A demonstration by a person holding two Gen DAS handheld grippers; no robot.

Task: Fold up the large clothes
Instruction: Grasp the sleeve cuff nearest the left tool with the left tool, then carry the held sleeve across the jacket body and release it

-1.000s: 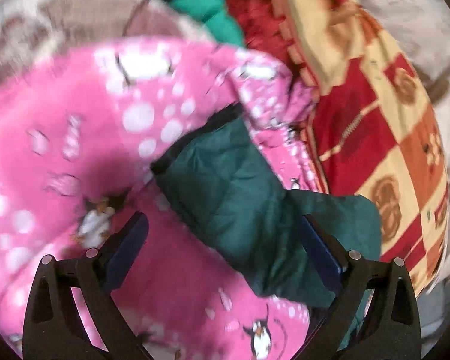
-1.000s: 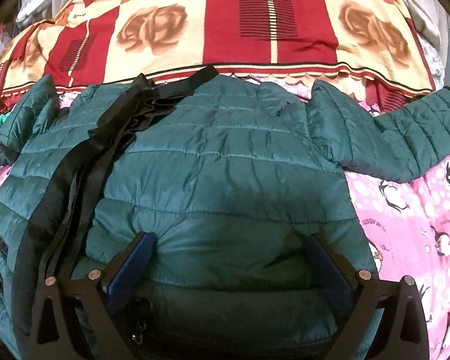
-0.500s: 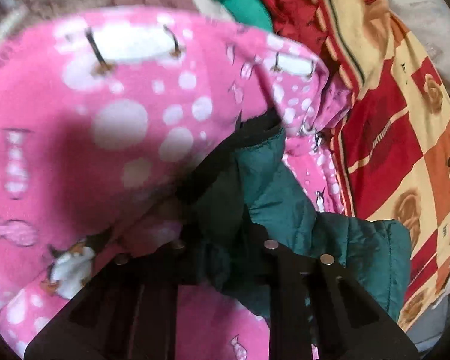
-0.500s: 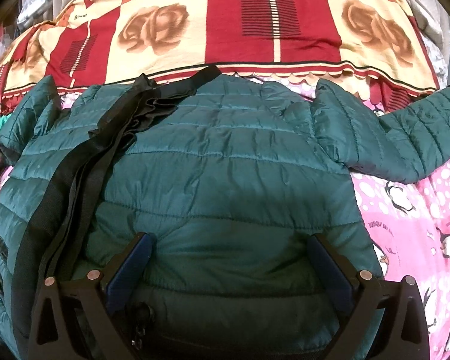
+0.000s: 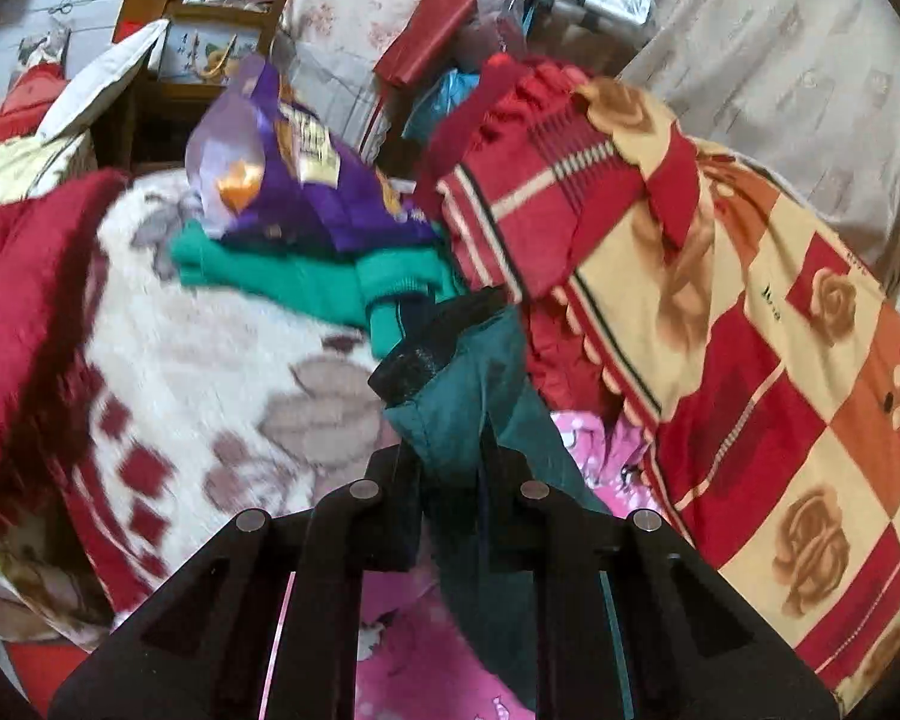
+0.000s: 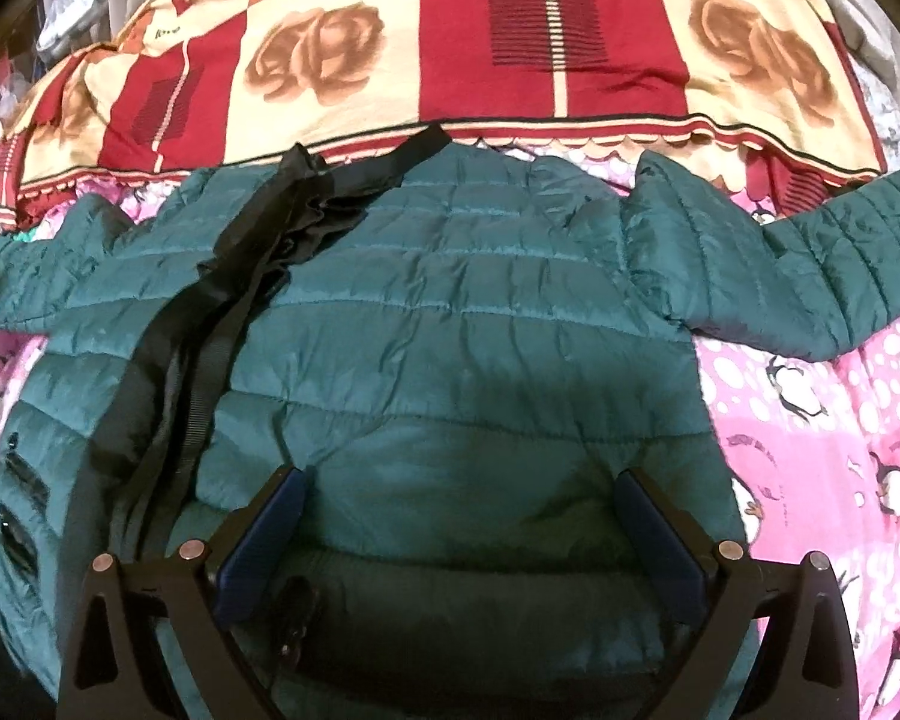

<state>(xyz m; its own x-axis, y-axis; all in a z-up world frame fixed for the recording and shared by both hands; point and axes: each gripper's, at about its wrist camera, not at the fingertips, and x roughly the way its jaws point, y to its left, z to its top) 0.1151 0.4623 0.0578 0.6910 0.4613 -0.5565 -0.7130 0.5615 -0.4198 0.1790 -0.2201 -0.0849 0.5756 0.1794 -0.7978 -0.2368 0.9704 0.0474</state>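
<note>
Left tool (image 5: 450, 468) lifted, clamping jacket sleeve (image 5: 468, 384); green sweater (image 5: 306, 276) behind; right tool (image 6: 462, 516) spread wide.

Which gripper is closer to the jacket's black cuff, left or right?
Left. The left gripper is shut on the sleeve just below the black cuff; the right gripper hovers open over the jacket hem.

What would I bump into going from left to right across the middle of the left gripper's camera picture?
Dark red fuzzy blanket → cream blanket with brown flowers → green jacket sleeve pinched in the left gripper → red and cream rose quilt.
</note>
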